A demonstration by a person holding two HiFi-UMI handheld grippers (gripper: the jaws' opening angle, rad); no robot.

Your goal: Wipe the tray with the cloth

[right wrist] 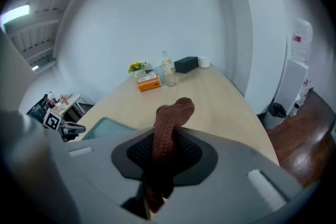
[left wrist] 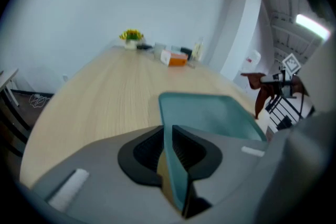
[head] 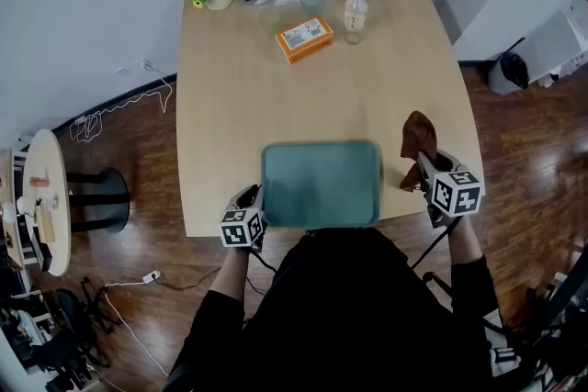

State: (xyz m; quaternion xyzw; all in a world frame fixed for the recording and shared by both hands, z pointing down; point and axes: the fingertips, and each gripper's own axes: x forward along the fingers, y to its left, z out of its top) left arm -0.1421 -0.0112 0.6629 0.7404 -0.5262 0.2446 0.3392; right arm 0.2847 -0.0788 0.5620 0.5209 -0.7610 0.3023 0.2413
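Clamping the left rim of the teal rectangular plastic tray [head: 322, 184] at the pale tabletop [head: 266, 96]'s near edge, the left gripper [head: 256, 197] is steadying it. The right gripper [head: 423, 168] is pinching a bunched brown cloth [head: 418, 140] just right of it. So narrow a pinch may be risking slippage during wiping.

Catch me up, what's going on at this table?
A person at the near edge of the table has a gripper in each hand. The left gripper is clamped on the left rim of the teal tray. The right gripper holds a brown cloth bunched up in the air, just right of the tray. The cloth is not touching the tray, so wiping hasn't started.
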